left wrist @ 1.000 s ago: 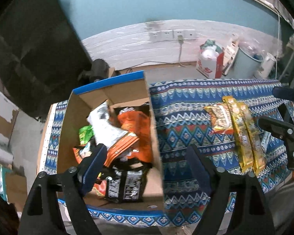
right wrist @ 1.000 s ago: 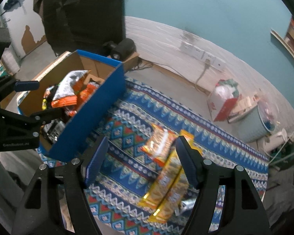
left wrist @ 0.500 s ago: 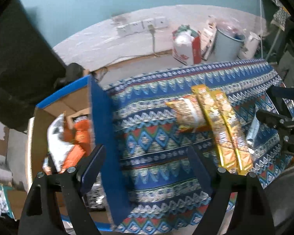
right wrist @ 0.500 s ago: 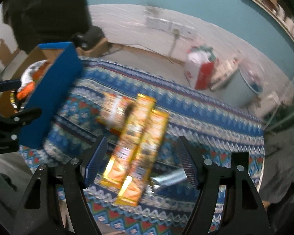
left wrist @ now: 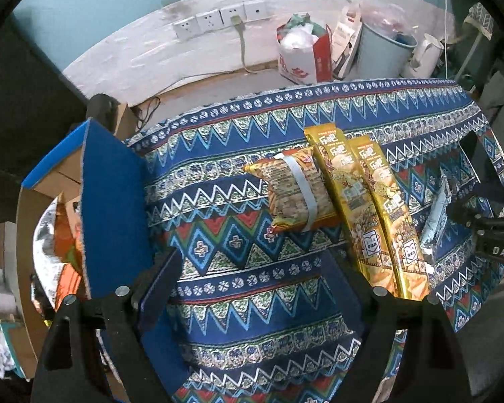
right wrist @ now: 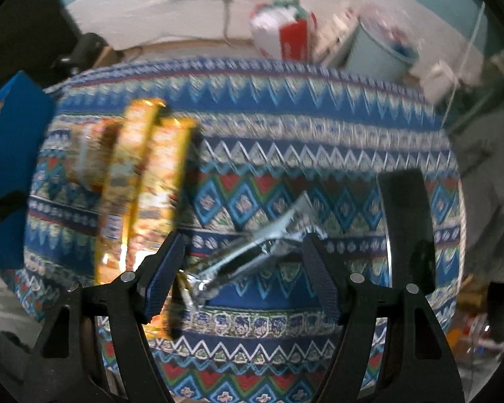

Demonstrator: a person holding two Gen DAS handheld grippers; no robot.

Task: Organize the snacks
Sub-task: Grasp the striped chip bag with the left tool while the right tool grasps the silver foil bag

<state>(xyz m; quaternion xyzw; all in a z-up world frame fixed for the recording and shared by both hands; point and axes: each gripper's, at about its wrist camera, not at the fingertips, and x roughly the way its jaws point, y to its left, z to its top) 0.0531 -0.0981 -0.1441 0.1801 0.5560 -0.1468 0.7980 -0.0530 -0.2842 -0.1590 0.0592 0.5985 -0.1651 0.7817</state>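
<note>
An open cardboard box (left wrist: pixel 111 201) with blue outer walls stands at the table's left, with several snack bags (left wrist: pixel 60 245) inside. On the patterned cloth (left wrist: pixel 252 302) lie an orange pack with a white band (left wrist: pixel 295 191), two long gold packs (left wrist: pixel 349 201) side by side, and a silver packet (left wrist: pixel 436 218) to their right. My left gripper (left wrist: pixel 252 278) hangs open over bare cloth, between the box and the packs. My right gripper (right wrist: pixel 243 258) is open just above the silver packet (right wrist: pixel 252 252), which lies between its fingers. The gold packs (right wrist: pixel 134 184) show blurred to its left.
A black strip-shaped thing (right wrist: pixel 406 218) is at the cloth's right end; I cannot tell what it is. Behind the table on the floor stand a red and white bag (left wrist: pixel 302 53), a pale blue bin (left wrist: pixel 383 50) and a white kettle (left wrist: pixel 426 53). Wall sockets (left wrist: pixel 218 20) are at the back.
Both grippers have swung from the box rightward and come lower over the cloth. The right one now hangs over the silver packet. Both stay open and empty.
</note>
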